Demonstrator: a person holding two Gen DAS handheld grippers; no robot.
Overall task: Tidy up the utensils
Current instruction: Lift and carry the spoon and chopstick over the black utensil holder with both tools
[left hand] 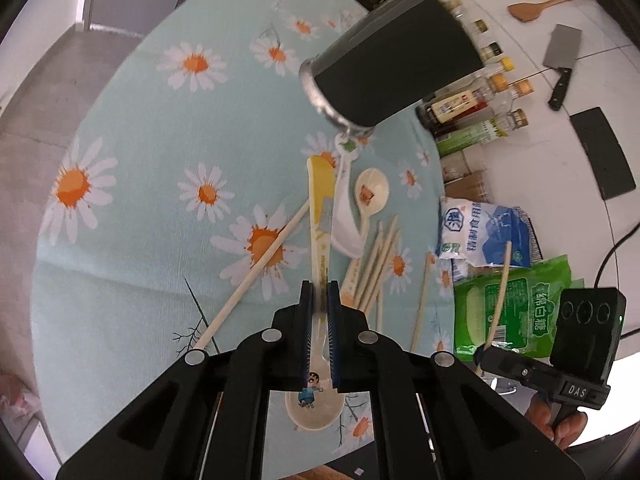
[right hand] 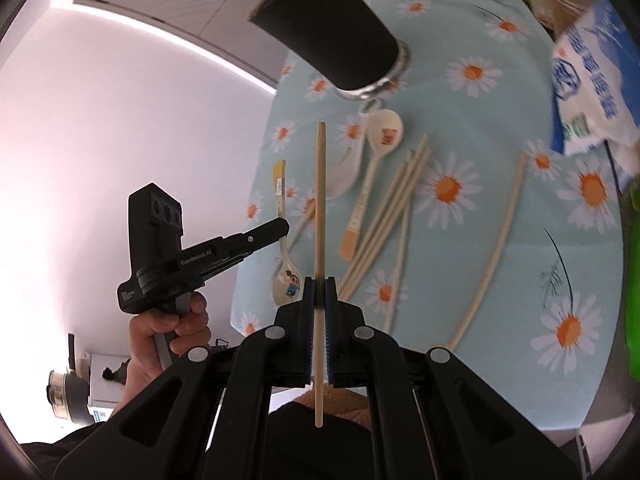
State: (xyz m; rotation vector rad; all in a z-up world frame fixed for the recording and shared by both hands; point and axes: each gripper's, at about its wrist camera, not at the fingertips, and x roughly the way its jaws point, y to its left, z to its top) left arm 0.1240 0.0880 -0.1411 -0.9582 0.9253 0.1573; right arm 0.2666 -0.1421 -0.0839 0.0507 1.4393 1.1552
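Daisy-print table [left hand: 160, 128]: cartoon spoon [left hand: 320, 264] pinched in left gripper [left hand: 320, 300] jaws; chopstick [right hand: 320, 208] pinched in right gripper [right hand: 320, 300] jaws.

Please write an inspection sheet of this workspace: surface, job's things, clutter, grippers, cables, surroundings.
Surface: round table under a light blue daisy cloth.
Job's things: dark cup standing on the cloth; cartoon spoon held by the left gripper; single chopstick held by the right gripper; two more spoons and loose chopsticks lying on the cloth.
Clutter: white and blue bag, green bag, sauce bottles.
Grippers: left gripper shut on the spoon; right gripper shut on the chopstick.
Cables: one black cable at the right edge.
Surroundings: cleaver and wooden spatula on a white counter.
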